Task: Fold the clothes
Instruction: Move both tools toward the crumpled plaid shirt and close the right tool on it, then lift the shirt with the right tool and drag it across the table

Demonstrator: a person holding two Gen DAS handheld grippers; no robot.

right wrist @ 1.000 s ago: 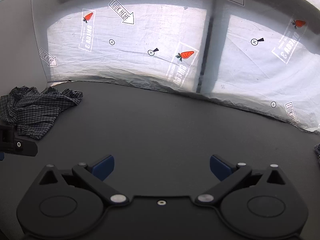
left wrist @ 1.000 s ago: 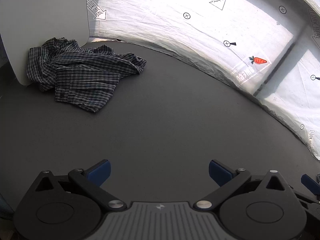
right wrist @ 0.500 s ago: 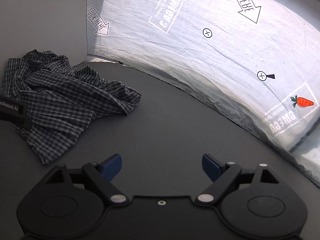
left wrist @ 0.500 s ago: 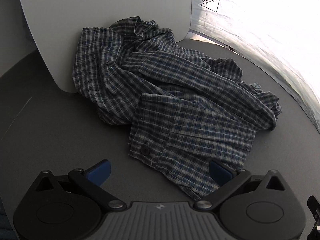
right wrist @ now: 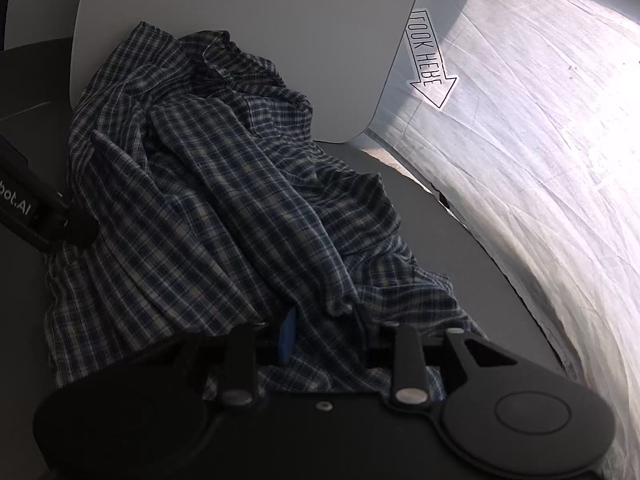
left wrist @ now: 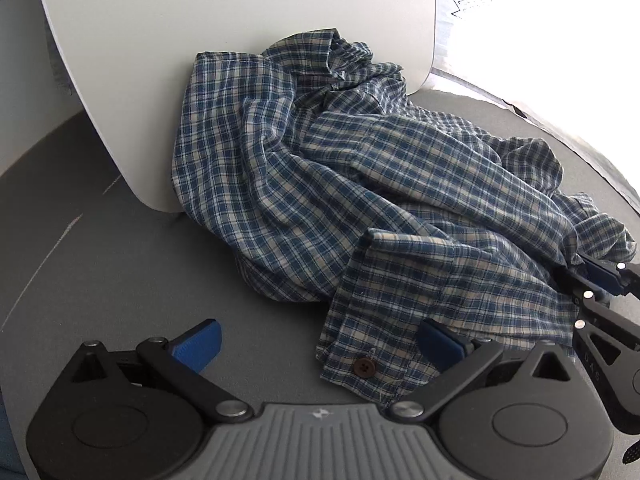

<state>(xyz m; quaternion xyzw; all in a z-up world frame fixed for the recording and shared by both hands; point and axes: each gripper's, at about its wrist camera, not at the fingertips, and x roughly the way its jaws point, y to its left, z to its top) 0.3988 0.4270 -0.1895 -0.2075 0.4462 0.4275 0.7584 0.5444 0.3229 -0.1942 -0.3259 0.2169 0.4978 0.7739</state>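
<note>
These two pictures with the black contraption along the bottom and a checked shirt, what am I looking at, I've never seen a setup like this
No robot here: a person holds a two-finger gripper in each hand, and a wide-angle camera on each looks forward along its fingers. That black contraption is the gripper itself.

The brighter picture is from the left gripper. Its jaws stand open, one blue pad over the bare dark table, the other over the shirt's buttoned cuff. It holds nothing.

The darker picture is from the right gripper. Its jaws are closing, with a fold of the shirt between them.

One crumpled blue checked shirt lies on the table, leaning against a white board. Behind is a wrinkled white sheet with printed arrows.
</note>
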